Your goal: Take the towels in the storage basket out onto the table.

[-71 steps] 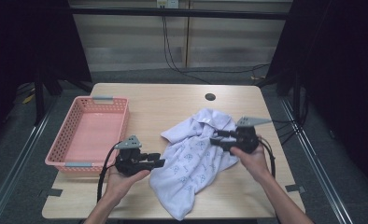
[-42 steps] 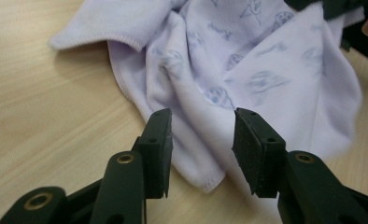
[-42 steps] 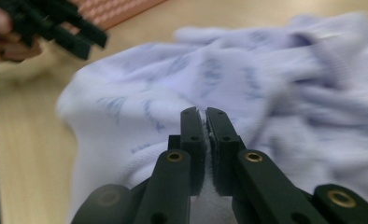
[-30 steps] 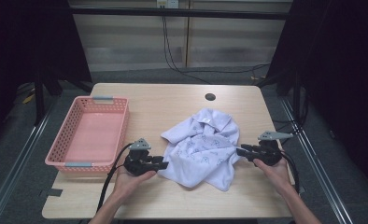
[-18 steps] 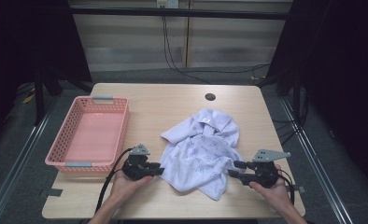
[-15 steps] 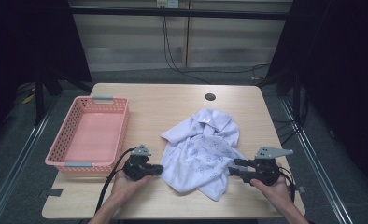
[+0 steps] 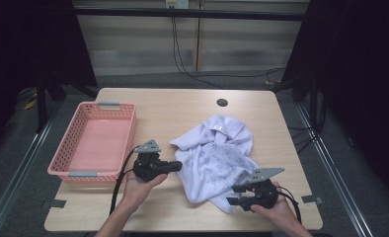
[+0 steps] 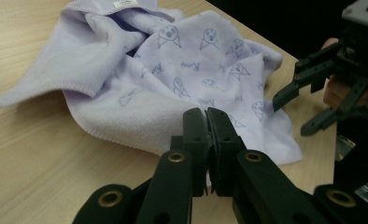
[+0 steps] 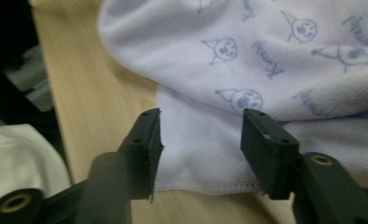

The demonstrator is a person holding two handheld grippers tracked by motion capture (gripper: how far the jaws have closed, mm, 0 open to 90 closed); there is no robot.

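A pale lilac towel [image 7: 217,158] printed with small cartoon faces lies rumpled on the wooden table [image 7: 182,106]. My left gripper [image 7: 178,165] is at its left edge. In the left gripper view the jaws [image 8: 206,114] are pressed together, pinching that edge of the towel [image 8: 196,70]. My right gripper [image 7: 234,195] is at the towel's near right corner. Its jaws have just been opening and now stand apart [image 9: 201,135] on either side of the hemmed corner of the towel [image 9: 266,46], pads clear of the cloth. The left gripper view also shows the right gripper [image 8: 292,116] beyond the towel.
A pink plastic basket [image 7: 96,148] with nothing in it stands at the table's left, just left of my left hand. A round cable hole [image 7: 222,102] sits near the far edge. Bare wood lies along the front edge between my hands.
The right gripper has slid nearer and leftward to the towel's near corner, and its jaws have widened. The left gripper has shut at the towel's left edge and risen slightly.
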